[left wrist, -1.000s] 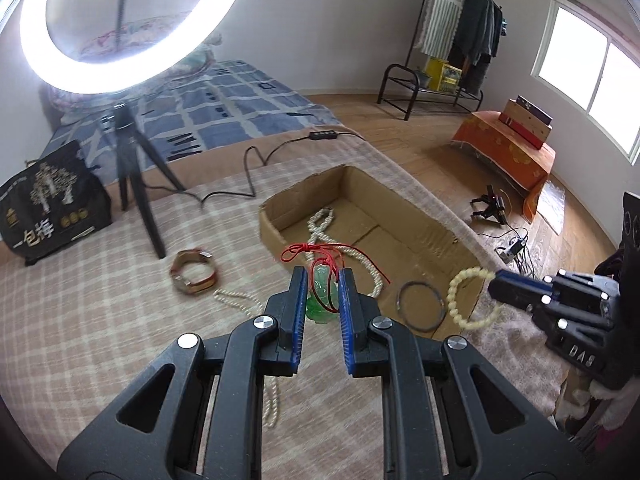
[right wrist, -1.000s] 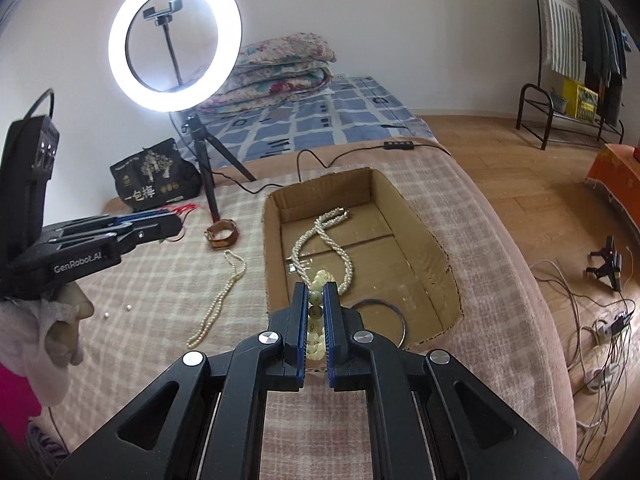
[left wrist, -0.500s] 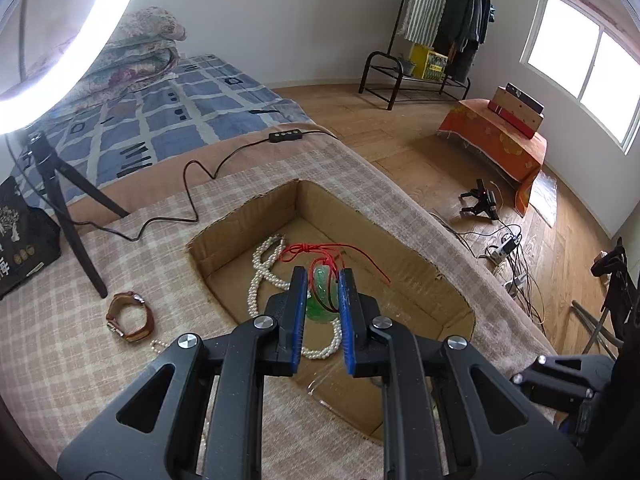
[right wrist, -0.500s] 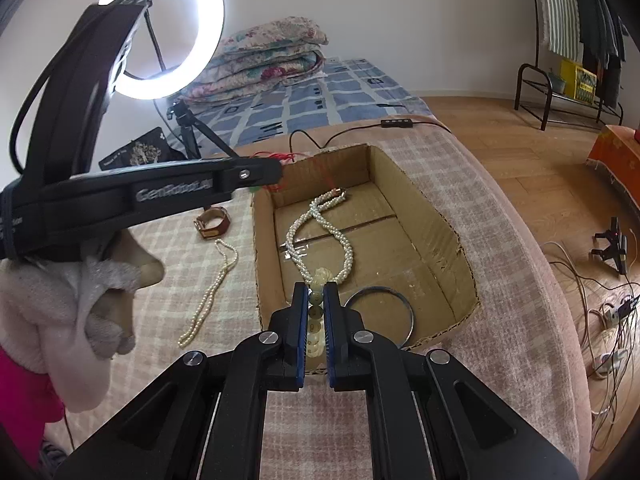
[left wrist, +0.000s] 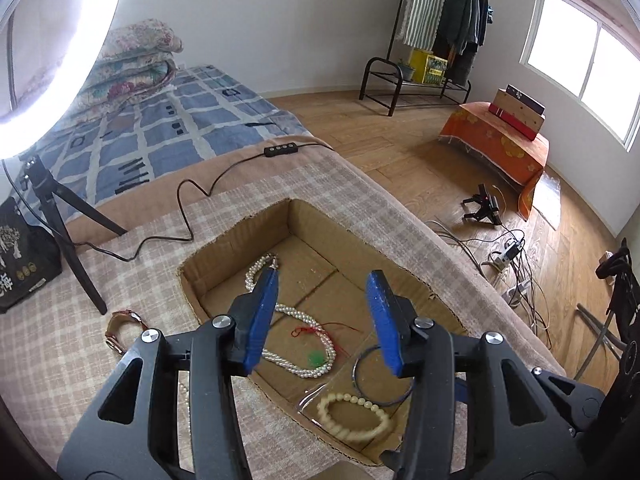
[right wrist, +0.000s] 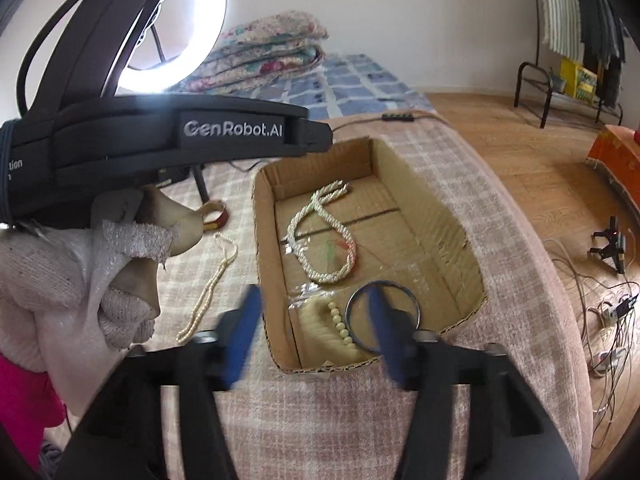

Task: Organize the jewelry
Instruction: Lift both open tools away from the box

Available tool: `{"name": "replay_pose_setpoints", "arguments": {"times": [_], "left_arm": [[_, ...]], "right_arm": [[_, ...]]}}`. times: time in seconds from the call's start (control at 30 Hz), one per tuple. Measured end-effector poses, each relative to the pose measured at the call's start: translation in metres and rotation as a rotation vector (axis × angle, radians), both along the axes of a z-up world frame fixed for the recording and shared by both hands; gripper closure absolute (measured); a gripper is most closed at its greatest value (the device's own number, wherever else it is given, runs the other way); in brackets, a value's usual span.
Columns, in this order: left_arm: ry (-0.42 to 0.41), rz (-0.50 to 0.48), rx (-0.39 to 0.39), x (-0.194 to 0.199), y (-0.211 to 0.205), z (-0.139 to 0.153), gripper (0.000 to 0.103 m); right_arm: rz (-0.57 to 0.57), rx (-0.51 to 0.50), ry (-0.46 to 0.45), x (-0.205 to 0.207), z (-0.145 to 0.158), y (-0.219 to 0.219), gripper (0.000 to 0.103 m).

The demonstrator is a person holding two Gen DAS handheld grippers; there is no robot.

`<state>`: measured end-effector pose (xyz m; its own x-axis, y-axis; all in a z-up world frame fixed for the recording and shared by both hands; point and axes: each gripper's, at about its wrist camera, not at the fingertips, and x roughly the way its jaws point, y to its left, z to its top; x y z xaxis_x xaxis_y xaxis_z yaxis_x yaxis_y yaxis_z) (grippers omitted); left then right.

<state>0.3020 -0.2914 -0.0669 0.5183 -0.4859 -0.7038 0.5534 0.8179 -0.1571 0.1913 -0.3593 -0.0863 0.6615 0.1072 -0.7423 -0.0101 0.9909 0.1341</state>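
A shallow cardboard box (left wrist: 404, 276) (right wrist: 452, 264) lies on the checked bedcover. In it lie a white pearl necklace (left wrist: 296, 364) (right wrist: 324, 240), a green pendant on a red cord (left wrist: 316, 356), a cream bead bracelet (left wrist: 352, 416) (right wrist: 338, 324) and a dark bangle (left wrist: 380, 376) (right wrist: 382, 314). My left gripper (left wrist: 324, 320) is open and empty above the box. My right gripper (right wrist: 316, 332) is open and empty over the box's near end, blurred. The left gripper's body (right wrist: 180, 136) fills the upper left of the right wrist view.
A brown leather bracelet (left wrist: 120, 326) (right wrist: 216, 216) and a thin pearl strand (right wrist: 208, 288) lie on the cover left of the box. A ring light on a tripod (left wrist: 60, 216), its cable (left wrist: 192, 216) and a black bag (left wrist: 20, 256) stand beyond.
Both grippers have opened. The green pendant with red cord dropped from the left gripper into the box, and the cream bead bracelet dropped from the right gripper into the box's near end.
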Motion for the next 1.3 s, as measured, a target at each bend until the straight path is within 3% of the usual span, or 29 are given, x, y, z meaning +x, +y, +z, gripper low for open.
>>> {"name": "replay_pose_setpoints", "arguments": {"times": [0.2, 0.43, 0.63, 1.0, 1.3], "left_arm": [[0.001, 0.018, -0.004, -0.001, 0.009, 0.006, 0.056], [-0.011, 0.046, -0.001, -0.009, 0.027, 0.017, 0.056], [-0.033, 0.080, -0.004, -0.019, 0.056, 0.031, 0.056], [-0.086, 0.203, -0.010, -0.046, 0.161, 0.060, 0.056], [-0.074, 0.341, -0.018, -0.078, 0.266, 0.057, 0.056]], "right_arm": [[-0.001, -0.012, 0.009, 0.002, 0.000, 0.006, 0.037], [-0.004, -0.012, 0.007, 0.001, 0.004, 0.011, 0.036], [-0.022, -0.040, -0.006, -0.001, 0.012, 0.021, 0.023], [0.036, -0.114, 0.016, 0.008, 0.014, 0.058, 0.023], [0.106, -0.105, -0.073, 0.017, 0.023, 0.097, 0.023]]}}
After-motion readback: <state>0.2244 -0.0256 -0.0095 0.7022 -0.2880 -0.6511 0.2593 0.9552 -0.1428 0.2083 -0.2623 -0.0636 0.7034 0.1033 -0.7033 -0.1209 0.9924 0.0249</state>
